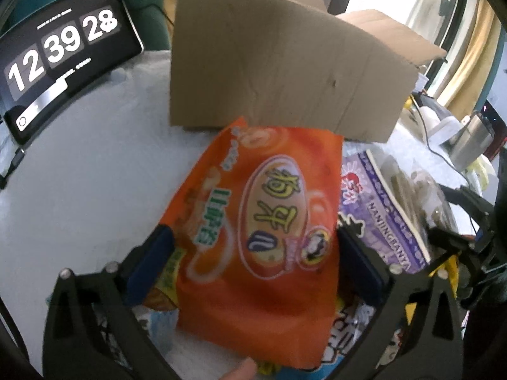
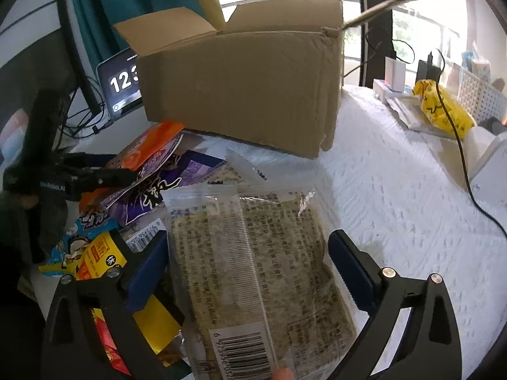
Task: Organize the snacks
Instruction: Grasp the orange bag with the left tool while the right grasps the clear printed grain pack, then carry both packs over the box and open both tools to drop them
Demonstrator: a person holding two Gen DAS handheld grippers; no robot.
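My left gripper [image 1: 253,262] is shut on an orange snack bag [image 1: 253,221] with Chinese lettering, held just in front of the cardboard box [image 1: 269,72]. My right gripper [image 2: 250,269] is shut on a clear packet of seaweed crackers [image 2: 253,272] with a barcode at its near end. The open cardboard box [image 2: 240,85] stands behind it with flaps up. The left gripper with the orange bag [image 2: 149,145] shows at the left of the right wrist view. A purple snack bag [image 1: 380,218] lies to the right of the orange one.
A pile of snack bags, purple [image 2: 155,186], blue [image 2: 79,240] and yellow [image 2: 104,253], lies on the white tablecloth [image 2: 396,196]. A tablet clock [image 1: 60,50] stands at the left. A black cable [image 2: 459,145], a yellow bag [image 2: 440,107] and a white basket [image 2: 481,95] sit at the right.
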